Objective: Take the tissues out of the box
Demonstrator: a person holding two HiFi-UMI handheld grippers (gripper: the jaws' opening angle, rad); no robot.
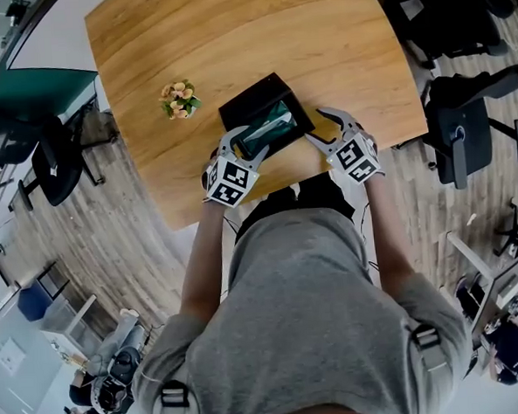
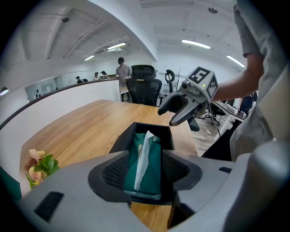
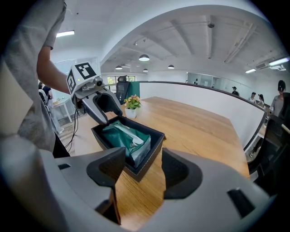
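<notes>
We log the desk (image 1: 231,37) running away from us. The box (image 1: 251,102) sits on it close to the near edge. The tissue pack (image 1: 272,127) lies in the box. A flower pot (image 1: 179,100) stands on the desk left of the box and apart from it. The left gripper (image 1: 248,145) is at the box's near-left end, with its jaws on either side of the pack's end. The right gripper (image 1: 320,126) is just right of the box, its jaws over bare desk. On the floor, one chair (image 1: 460,137) stands right of the desk and another chair (image 1: 55,162) stands left of it.

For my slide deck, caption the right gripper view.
Open right tongs face a black box holding a green tissue pack; left tongs at its far end.
</notes>
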